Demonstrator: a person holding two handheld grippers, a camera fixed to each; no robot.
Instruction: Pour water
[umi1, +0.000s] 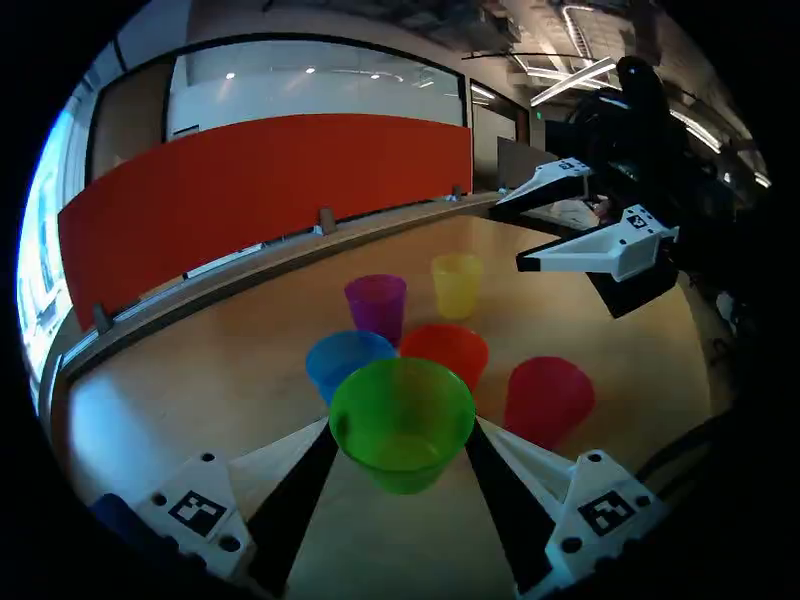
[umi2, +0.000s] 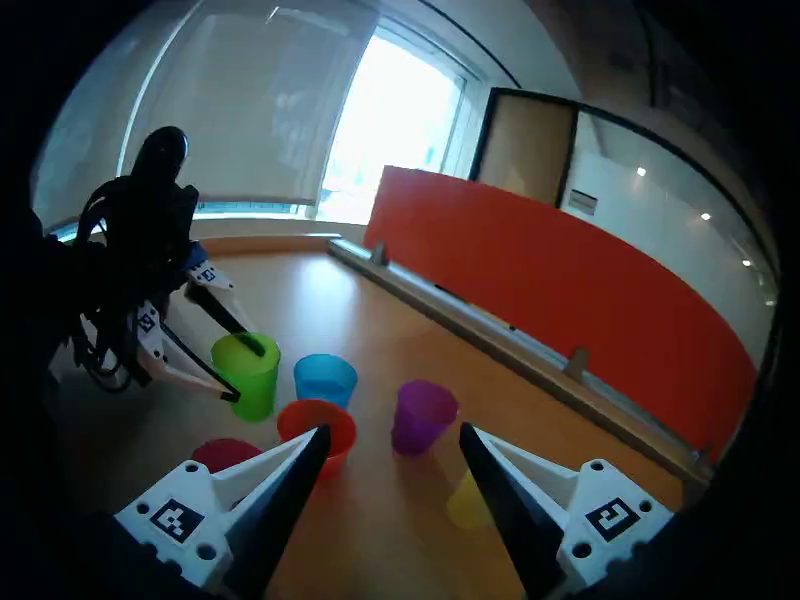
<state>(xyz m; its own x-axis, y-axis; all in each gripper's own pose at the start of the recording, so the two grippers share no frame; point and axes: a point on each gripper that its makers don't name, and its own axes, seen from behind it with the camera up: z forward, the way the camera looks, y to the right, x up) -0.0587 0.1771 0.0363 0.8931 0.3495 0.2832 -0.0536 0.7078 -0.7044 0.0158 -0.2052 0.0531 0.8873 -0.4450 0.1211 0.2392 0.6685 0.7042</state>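
Note:
A translucent green cup (umi1: 402, 425) sits between the fingers of my left gripper (umi1: 402, 428), which press on both its sides. In the right gripper view the same green cup (umi2: 247, 378) stands upright at table level at the left, with the left gripper (umi2: 247, 372) closed around it. My right gripper (umi2: 395, 432) is open with nothing between its fingers, hovering above the purple cup (umi2: 422, 415) and the orange cup (umi2: 318, 425). In the left gripper view the right gripper (umi1: 506, 238) hangs open above the table's far right. I cannot tell whether any cup holds water.
Behind the green cup on the wooden table (umi1: 200, 380) stand a blue cup (umi1: 345, 360), a purple cup (umi1: 376, 305), a yellow cup (umi1: 456, 283), an orange cup (umi1: 445, 350) and a red cup (umi1: 545, 398). An orange divider panel (umi1: 260, 195) runs along the table's far edge.

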